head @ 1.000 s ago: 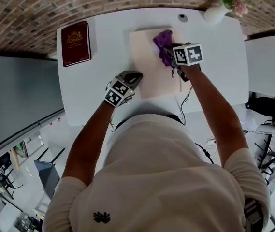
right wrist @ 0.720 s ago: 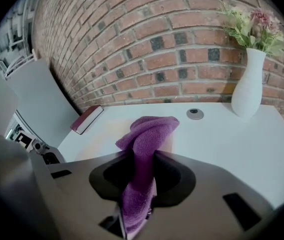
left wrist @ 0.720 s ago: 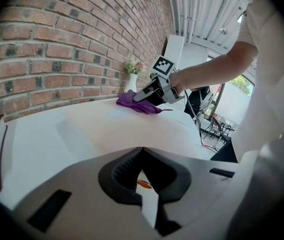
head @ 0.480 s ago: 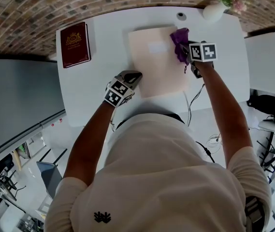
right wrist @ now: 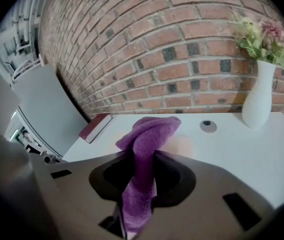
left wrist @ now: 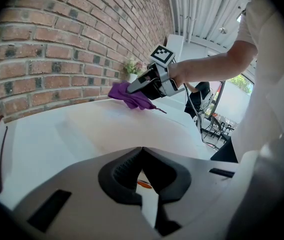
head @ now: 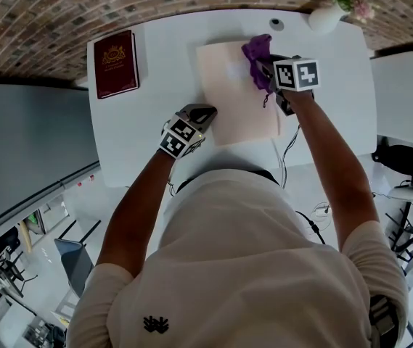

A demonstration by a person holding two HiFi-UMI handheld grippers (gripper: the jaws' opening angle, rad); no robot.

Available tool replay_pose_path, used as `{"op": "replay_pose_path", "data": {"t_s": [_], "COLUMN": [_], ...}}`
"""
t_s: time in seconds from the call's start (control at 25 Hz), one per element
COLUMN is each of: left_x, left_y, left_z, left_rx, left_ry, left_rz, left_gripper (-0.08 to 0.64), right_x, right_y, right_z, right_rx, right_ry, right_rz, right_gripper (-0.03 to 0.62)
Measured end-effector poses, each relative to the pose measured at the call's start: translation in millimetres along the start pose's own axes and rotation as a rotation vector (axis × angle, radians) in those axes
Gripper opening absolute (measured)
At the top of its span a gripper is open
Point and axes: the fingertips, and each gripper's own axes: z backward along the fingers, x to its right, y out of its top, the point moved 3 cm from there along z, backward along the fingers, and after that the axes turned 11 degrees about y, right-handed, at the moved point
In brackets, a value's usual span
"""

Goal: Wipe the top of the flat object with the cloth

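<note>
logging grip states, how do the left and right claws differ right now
The right claw clamps the purple cloth; the left claw holds nothing. The right is at the far edge of the beige board, the left at its near left edge. Both are shut.

purple cloth (head: pixel 255 51) and right tongs (head: pixel 266 68) swept right, then back left

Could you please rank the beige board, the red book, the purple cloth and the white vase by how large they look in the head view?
1. beige board, clearly largest
2. red book
3. purple cloth and white vase: they look about alike, and part of the cloth is hidden, so I leave them unranked.
</note>
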Motion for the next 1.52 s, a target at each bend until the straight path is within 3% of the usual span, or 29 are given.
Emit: {"op": "replay_pose_path", "data": {"t_s": [0.28,0.52,0.8,1.52], "left_x": [0,-1,-1,1], "left_y": [1,1,1,3], "left_z": [0,0,0,-4], "left_rx": [0.002,-0.004,0.001,-0.028], "left_ry": [0.008,0.012,0.017,0.025], "left_rz": [-0.005,0.0,0.013,0.031], "left_gripper": [0.025,0.025,0.025,0.025], "right_x": [-73,-90,-53,75], "right_y": [19,26,19,6], "right_z": [-62,-103,-97,-5], "right_rx": [-0.02,-0.055,-0.085,-0.015], "right_ry": [0.136,0.155,0.103,-0.016], "right_rz": [0.055,0.054,0.029,-0.096], "right_gripper": [0.12,0.12,0.12,0.12]}}
